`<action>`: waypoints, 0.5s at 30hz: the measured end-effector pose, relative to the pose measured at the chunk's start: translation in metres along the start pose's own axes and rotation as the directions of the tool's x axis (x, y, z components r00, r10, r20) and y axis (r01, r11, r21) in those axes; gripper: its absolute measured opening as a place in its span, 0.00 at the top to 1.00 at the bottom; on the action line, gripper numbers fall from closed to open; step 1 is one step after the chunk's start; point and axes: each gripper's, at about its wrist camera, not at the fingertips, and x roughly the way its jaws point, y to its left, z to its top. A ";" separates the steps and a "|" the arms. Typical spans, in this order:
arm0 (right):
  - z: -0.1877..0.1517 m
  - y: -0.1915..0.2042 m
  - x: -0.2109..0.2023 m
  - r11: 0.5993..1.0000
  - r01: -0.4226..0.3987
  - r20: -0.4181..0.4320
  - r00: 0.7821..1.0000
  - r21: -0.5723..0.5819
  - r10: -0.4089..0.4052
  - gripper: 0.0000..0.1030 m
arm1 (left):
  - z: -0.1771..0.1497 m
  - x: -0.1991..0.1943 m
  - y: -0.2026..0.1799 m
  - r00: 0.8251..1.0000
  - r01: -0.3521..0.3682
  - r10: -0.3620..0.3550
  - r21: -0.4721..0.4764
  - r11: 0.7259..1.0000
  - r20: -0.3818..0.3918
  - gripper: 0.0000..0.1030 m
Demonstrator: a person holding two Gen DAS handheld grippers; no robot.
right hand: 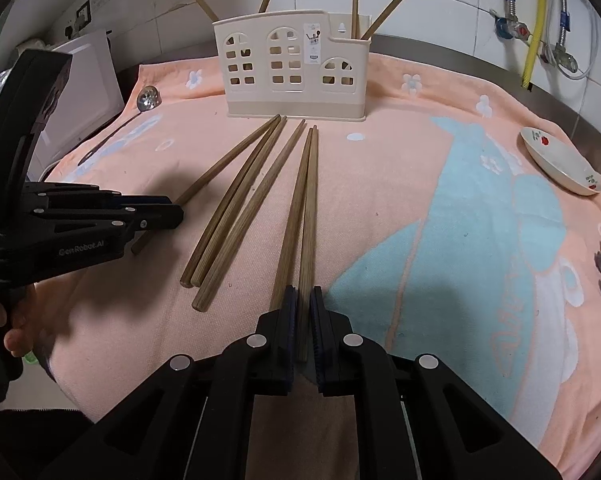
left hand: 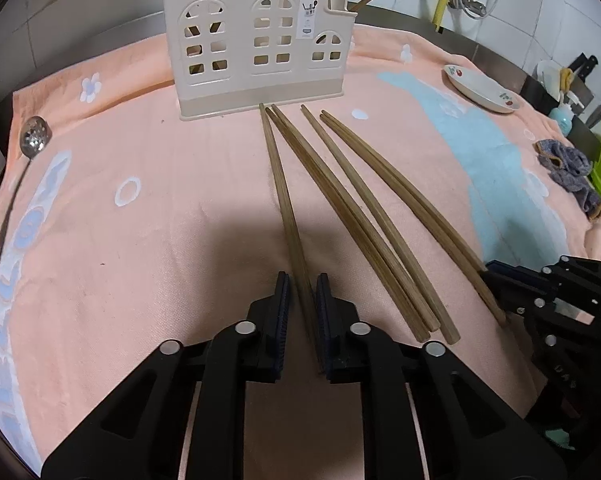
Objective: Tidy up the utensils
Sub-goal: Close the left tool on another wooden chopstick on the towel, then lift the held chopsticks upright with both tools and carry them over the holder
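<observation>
Your left gripper [left hand: 302,280] has its jaws clamped on the near part of a single wooden chopstick [left hand: 284,204], the pads pressing it from both sides. Your right gripper [right hand: 303,294] is likewise closed on the near end of the rightmost chopstick [right hand: 309,208], which lies touching a twin chopstick [right hand: 294,208] just to its left. Between the two grips, three loose chopsticks [right hand: 236,216] rest on the cloth, two of them side by side and touching.

All six lie on a peach towel [right hand: 380,184] with a pale blue whale shape and small white flowers, spread over a counter against a white tiled wall [right hand: 440,8]. Pipes and a yellow hose [right hand: 534,28] hang at the wall's right. A slotted metal spoon [left hand: 34,138] lies near the towel's left edge, a small white dish [left hand: 480,88] with red motifs sits at the right, and a grey rag [left hand: 568,168] lies beyond it.

Each chopstick runs lengthwise away from you, thin tips pointing toward the cream holder [left hand: 256,48] with window cutouts that stands upright at the far side; the set fans slightly, converging near the holder's base. Four more chopsticks [right hand: 354,0] stand tilted inside the holder.
</observation>
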 end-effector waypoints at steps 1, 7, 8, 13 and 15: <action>0.000 -0.001 -0.001 1.000 -0.003 0.000 1.000 0.003 0.003 0.93 | 0.000 -0.001 0.000 1.000 -0.003 0.003 -0.001 1.000 0.002 0.91; 0.008 -0.004 -0.021 1.000 0.004 0.058 0.998 0.004 -0.004 0.93 | 0.001 -0.010 0.006 1.000 0.013 -0.012 -0.029 0.999 0.023 0.93; 0.012 -0.005 -0.027 1.000 0.007 0.076 0.997 0.002 -0.007 0.93 | 0.003 -0.015 0.006 0.999 0.015 -0.014 -0.029 0.999 0.036 0.93; 0.036 -0.008 -0.053 1.000 0.019 0.167 0.986 -0.018 -0.016 0.94 | 0.014 -0.039 0.010 0.994 0.019 -0.017 -0.019 1.000 0.107 0.95; 0.049 -0.009 -0.063 0.999 0.016 0.201 0.979 -0.028 -0.011 0.94 | 0.020 -0.051 0.011 0.991 0.018 -0.017 -0.007 1.000 0.136 0.95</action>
